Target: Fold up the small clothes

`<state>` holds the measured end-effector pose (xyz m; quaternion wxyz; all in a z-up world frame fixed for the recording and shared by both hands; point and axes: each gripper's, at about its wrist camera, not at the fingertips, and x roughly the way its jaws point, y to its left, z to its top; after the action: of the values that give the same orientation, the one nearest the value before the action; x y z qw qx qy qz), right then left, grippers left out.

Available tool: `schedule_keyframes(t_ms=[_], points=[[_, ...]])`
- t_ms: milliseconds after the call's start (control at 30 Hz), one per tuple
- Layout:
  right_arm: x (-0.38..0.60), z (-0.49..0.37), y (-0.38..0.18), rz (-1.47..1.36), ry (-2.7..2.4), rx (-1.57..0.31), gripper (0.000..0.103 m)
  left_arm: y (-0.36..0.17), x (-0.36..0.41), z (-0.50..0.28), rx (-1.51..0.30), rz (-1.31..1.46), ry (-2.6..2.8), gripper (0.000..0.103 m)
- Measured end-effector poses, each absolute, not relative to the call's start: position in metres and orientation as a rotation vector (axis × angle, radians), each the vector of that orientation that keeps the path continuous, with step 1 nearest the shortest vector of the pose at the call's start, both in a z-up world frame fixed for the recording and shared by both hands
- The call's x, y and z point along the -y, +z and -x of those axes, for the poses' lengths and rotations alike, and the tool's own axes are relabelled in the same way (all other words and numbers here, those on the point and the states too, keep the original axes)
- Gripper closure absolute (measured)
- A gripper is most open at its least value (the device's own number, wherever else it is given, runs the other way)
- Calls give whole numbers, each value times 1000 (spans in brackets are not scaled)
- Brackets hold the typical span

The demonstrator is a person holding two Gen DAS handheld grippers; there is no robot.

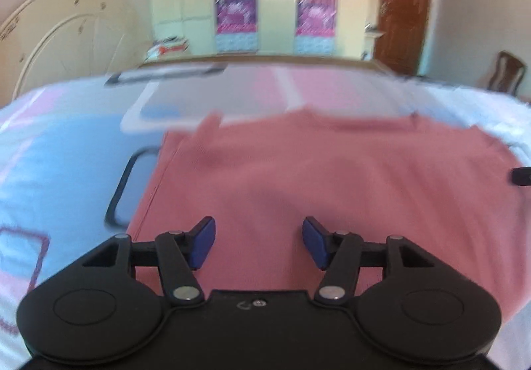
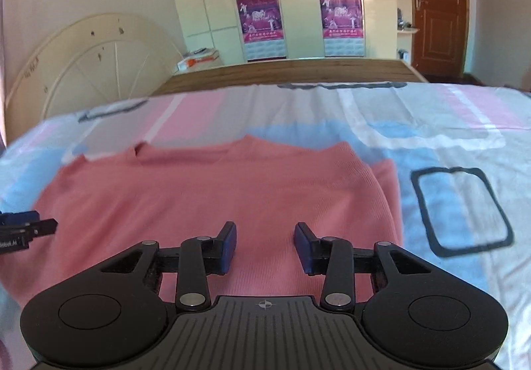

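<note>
over pink top (image 2: 212,197) on bedsheet (image 2: 448,137): left gripper (image 1: 259,242) & right gripper (image 2: 265,245), jaws spread, empty. could snag only top layer w/ shallow pinch, skewing fold.

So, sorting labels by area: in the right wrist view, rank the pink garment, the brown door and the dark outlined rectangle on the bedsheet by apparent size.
1. pink garment
2. brown door
3. dark outlined rectangle

Door and rectangle look close; the door's distance makes that order unsure.

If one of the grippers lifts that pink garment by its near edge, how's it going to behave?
The pink garment would probably go floppy and drape, since it lies flat in soft wrinkles on the bedsheet. It looks like a thin knit, so likely light. A pinch at the doubled right side might catch only the top layer.
</note>
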<state>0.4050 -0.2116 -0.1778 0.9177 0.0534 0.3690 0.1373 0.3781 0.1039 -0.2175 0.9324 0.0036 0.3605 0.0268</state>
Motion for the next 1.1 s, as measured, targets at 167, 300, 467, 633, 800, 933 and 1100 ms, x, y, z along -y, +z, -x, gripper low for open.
schedule_keyframes(t_ms=[167, 300, 467, 633, 800, 933, 1100], points=[[238, -397, -211, -23, 203, -786, 63, -226, -120, -367, -726, -28, 93, 45], [237, -395, -206, 22, 157, -802, 63, -219, -121, -363, -747, -12, 123, 49], [233, -369, -186, -63, 224, -767, 63, -201, -105, -342, -715, 14, 89, 48], [214, -356, -205, 59, 231, -820, 63, -219, -99, -338, -760, -8, 94, 46], [237, -343, -218, 128, 176, -815, 63, -223, -111, -324, -744, -19, 102, 45], [244, -342, -217, 87, 162, -847, 63, -221, -109, -315, -750, -60, 100, 46], [232, -342, -187, -10, 196, -822, 63, -205, -107, -313, -756, 4, 133, 45]])
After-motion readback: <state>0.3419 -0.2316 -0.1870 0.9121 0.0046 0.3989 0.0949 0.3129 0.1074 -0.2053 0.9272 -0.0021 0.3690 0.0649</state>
